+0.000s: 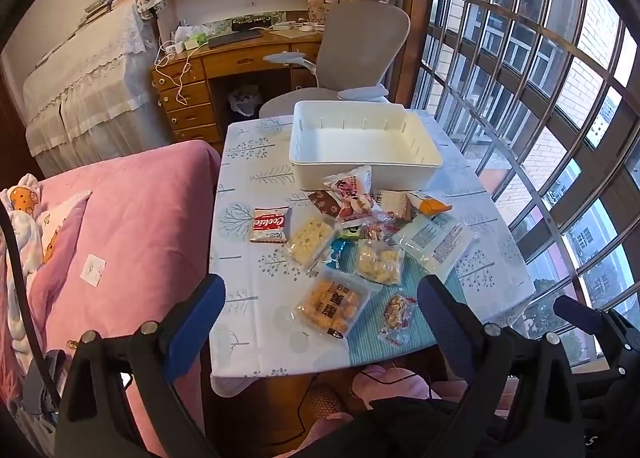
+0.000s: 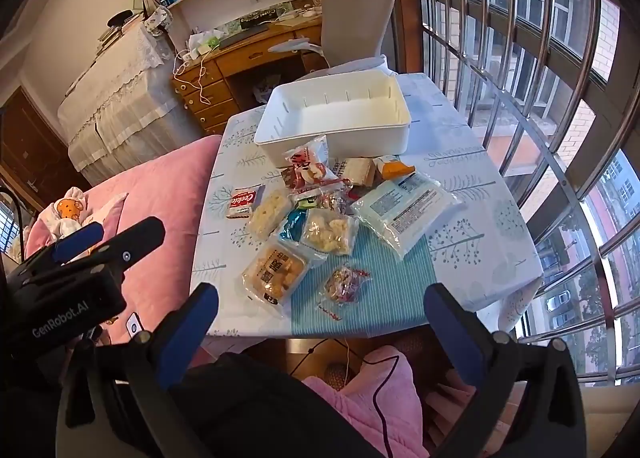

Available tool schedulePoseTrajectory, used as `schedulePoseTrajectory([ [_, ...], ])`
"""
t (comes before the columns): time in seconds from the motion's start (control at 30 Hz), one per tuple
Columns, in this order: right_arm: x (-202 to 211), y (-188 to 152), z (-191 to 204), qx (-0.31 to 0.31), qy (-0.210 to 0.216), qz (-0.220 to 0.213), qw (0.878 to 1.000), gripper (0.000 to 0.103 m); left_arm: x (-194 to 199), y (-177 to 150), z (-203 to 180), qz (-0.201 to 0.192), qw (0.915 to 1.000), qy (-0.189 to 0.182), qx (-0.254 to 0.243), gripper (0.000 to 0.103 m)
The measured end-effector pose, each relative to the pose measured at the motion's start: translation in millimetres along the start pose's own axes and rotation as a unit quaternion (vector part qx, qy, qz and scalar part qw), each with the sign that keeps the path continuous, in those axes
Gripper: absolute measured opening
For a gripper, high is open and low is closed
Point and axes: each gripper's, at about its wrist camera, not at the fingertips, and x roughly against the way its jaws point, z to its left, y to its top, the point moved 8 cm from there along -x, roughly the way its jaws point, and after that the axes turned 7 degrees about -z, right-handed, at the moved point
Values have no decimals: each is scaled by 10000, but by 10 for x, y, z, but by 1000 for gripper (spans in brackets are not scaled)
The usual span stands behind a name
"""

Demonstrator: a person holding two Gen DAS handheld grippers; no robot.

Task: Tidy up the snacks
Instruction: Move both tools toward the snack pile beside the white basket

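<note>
on the table (image 1: 240, 258) the snacks (image 1: 352, 234) lie heaped just before the empty white bin (image 1: 364, 146), ahead and below both wide-open, empty grippers: left gripper (image 1: 320, 310), right gripper (image 2: 320, 314).

Small teal packet (image 1: 335, 253) mostly hidden beneath neighbouring clear bags; print on the large white pouch (image 2: 404, 208), at 3 o'clock of it, too small to read.
</note>
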Motion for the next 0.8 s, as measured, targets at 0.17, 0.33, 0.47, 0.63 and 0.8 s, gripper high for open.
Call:
schedulePoseTrajectory([
  [0.17,20,-6,54,1,5,8,10000,103,66,13,20,-65,9999,33,-93,97],
  [0.33,35,-1,71,-10,-16,-31,10000,103,100,10,55,-120,9999,73,-100,97],
  [0.47,91,-36,100,-31,-13,-101,9999,103,128,11,85,-148,9998,94,-55,98],
  [0.63,124,-17,79,-45,-14,-158,9999,103,157,5,116,-119,9997,192,-34,98],
  [0.8,105,-23,59,-82,-24,-141,9999,103,123,-19,155,-4,9998,147,104,98],
])
